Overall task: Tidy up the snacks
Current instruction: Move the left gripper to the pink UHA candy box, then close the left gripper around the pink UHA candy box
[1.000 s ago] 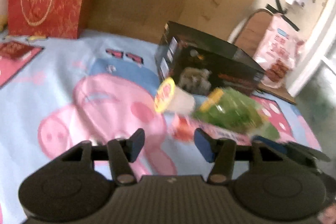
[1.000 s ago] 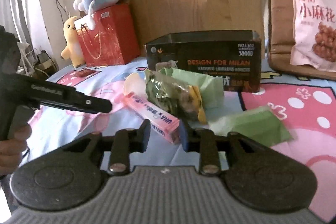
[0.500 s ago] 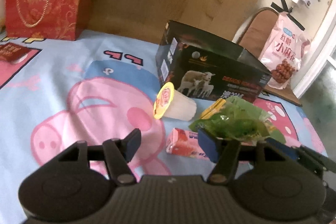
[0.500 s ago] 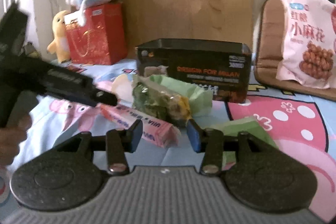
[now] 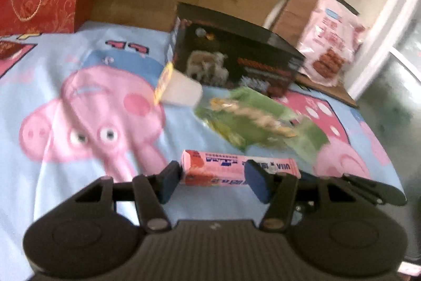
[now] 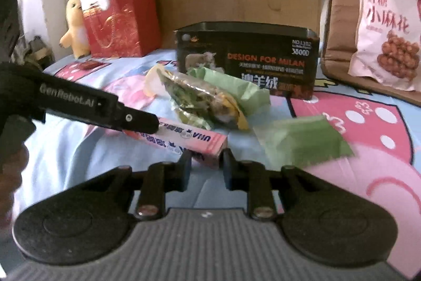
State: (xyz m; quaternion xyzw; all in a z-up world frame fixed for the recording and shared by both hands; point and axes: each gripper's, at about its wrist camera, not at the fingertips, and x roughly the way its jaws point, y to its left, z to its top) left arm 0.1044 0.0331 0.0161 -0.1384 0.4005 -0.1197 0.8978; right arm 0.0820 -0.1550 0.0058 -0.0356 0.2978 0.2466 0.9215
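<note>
A long pink snack box (image 5: 236,169) lies on the cartoon bedsheet (image 5: 79,149). My left gripper (image 5: 214,182) is open, its jaws astride the box's left half. In the right wrist view my right gripper (image 6: 204,166) has its jaws closed in on the pink box's (image 6: 184,140) near end. A green snack bag (image 5: 252,120) and a pudding cup (image 5: 181,90) lie behind it. The black open box (image 5: 236,62) stands further back.
A flat green packet (image 6: 302,141) lies right of the pink box. A red gift bag (image 6: 122,20) with plush toys (image 6: 76,20) stands far left. A pink snack bag (image 6: 384,28) leans on a brown cushion (image 6: 339,25) at the right.
My left gripper has dropped and moved in over the pink box. My right gripper has narrowed around the box's end.
</note>
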